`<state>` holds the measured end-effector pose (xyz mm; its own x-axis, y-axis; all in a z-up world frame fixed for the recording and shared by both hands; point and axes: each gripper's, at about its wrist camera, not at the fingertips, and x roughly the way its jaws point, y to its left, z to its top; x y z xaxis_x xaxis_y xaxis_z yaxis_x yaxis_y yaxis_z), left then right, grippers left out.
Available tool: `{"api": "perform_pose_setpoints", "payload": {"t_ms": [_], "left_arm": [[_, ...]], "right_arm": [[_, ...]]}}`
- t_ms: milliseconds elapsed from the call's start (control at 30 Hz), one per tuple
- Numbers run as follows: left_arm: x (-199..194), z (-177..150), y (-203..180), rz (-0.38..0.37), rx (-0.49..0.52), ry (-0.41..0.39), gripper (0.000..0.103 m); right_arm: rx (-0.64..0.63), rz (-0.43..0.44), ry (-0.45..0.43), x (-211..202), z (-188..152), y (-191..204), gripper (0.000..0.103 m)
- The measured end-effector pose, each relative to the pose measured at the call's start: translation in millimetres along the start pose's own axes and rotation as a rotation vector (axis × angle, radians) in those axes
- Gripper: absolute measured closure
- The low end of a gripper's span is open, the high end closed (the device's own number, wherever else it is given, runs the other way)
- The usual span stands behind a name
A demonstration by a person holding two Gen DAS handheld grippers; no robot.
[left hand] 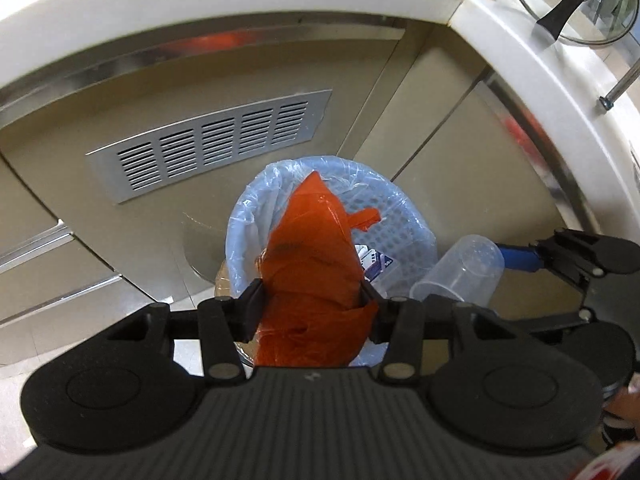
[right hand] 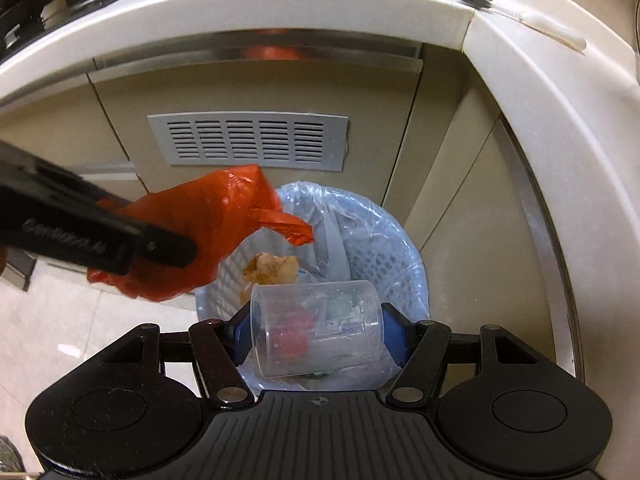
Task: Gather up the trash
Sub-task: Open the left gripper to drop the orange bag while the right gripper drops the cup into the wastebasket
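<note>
Beige kitchen cabinets with a slatted vent [right hand: 248, 141] sit under a pale worktop [right hand: 280, 4], and on the floor before them stands a blue mesh bin [right hand: 394, 258] lined with a thin clear bag. Both pieces of trash hang above it: the left claw [left hand: 312, 294] is clamped on a crumpled orange plastic bag [left hand: 310, 240], and the right claw [right hand: 316, 330] grips a clear plastic cup [right hand: 316, 328] lying on its side between blue pads. To finish well, I would centre each item over the bin's mouth before letting go, since the orange bag seems partly over the near rim and could slip outside. Releasing the cup low should keep it from bouncing off the paper scraps [right hand: 272, 268] already inside.
</note>
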<state>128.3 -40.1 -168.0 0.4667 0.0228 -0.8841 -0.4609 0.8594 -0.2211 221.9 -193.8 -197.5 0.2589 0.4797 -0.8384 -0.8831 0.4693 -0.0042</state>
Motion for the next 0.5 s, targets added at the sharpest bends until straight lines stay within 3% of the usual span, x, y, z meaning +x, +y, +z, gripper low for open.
{"api": "perform_pose_setpoints", "payload": {"t_ms": [500], "left_arm": [[34.5,17.0,0.5,-0.01,0.029,0.035,0.057]], "right_arm": [[-0.01,-0.033,0.014,11.9,6.0,-1.5,0.039]]}}
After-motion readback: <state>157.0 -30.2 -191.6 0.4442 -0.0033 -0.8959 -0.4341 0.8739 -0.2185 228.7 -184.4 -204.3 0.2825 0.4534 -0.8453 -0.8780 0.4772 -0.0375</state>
